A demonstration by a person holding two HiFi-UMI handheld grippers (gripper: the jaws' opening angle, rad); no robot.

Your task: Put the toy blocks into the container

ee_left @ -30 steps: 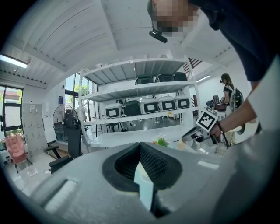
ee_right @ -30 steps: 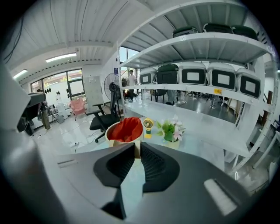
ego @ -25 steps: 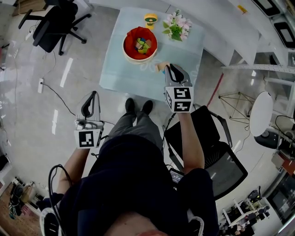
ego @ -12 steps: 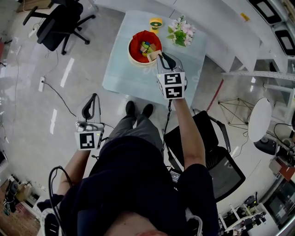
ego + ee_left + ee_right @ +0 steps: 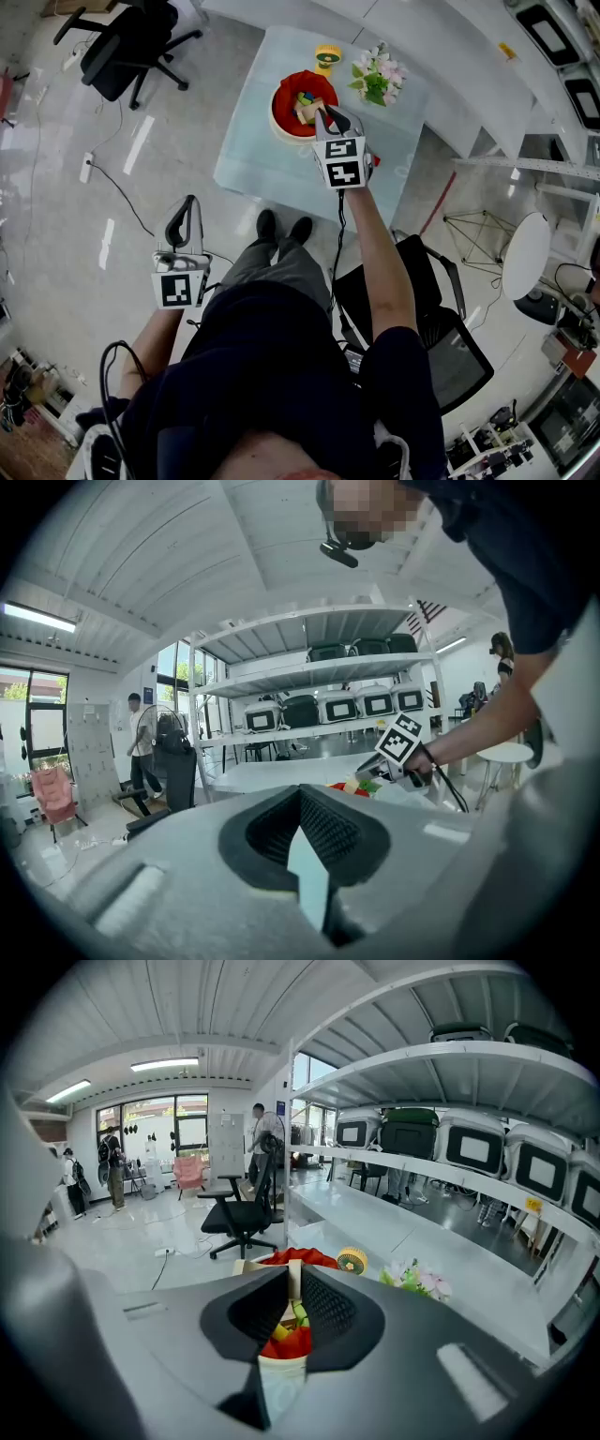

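A round container [image 5: 281, 114] with a red lining stands on the pale glass table [image 5: 262, 159] and holds several coloured blocks [image 5: 302, 101]. My right gripper [image 5: 324, 114] reaches over the container's near right rim. In the right gripper view the right gripper [image 5: 293, 1283] is shut on a thin tan block [image 5: 293, 1271], with the red lining and blocks [image 5: 286, 1335] straight below. My left gripper [image 5: 183, 214] hangs low beside the person's left leg, off the table. In its own view the left gripper [image 5: 302, 803] has its fingertips together and nothing between them.
A yellow round toy [image 5: 327, 56] and a small bunch of flowers [image 5: 380, 80] stand behind the container. A black office chair [image 5: 127, 42] is on the floor at the far left. Another chair [image 5: 441, 319] sits behind the person's right side.
My right gripper has carried the tan block from the table's near edge forward and left, to above the container. The left gripper has hardly moved.
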